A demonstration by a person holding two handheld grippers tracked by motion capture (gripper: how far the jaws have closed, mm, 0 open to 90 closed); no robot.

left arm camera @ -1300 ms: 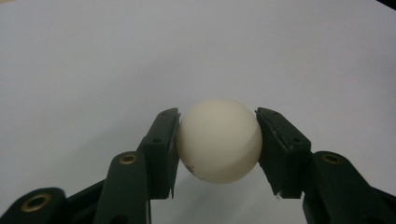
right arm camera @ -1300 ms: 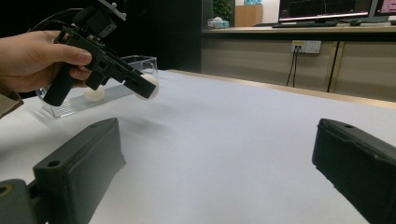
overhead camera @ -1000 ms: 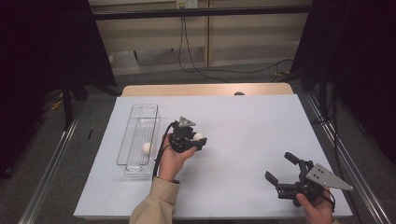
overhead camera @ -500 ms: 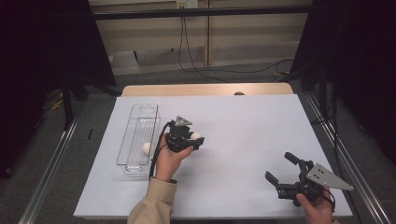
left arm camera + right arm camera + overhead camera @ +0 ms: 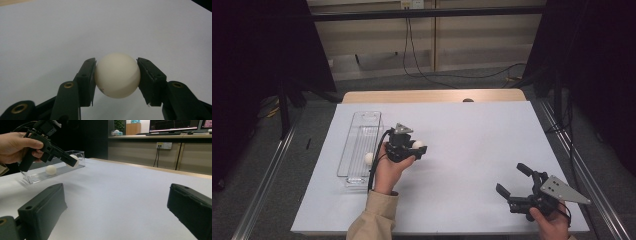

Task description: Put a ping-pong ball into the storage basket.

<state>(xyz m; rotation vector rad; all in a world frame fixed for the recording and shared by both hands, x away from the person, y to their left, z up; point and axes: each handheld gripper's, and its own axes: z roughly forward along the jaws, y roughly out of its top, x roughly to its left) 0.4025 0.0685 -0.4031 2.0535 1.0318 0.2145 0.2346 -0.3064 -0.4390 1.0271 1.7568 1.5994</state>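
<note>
My left gripper (image 5: 417,146) is held above the white table, just right of a clear plastic tray (image 5: 360,131), and is shut on a white ball (image 5: 117,75). The same ball (image 5: 72,161) sits in that gripper's jaws in the right gripper view, lifted off the table. A second white ball (image 5: 369,158) lies inside the tray, also seen as a ball (image 5: 51,169) on the tray floor. My right gripper (image 5: 514,182) rests near the table's front right corner, jaws wide apart with nothing between them.
The white table sheet (image 5: 472,135) stretches between the two grippers. The tray (image 5: 37,176) is long and narrow, running front to back at the left. A wooden table edge (image 5: 432,95) lies at the far side, with cables and a wall beyond.
The left gripper with its ball has drifted slightly left, toward the tray. The right gripper has stayed put.
</note>
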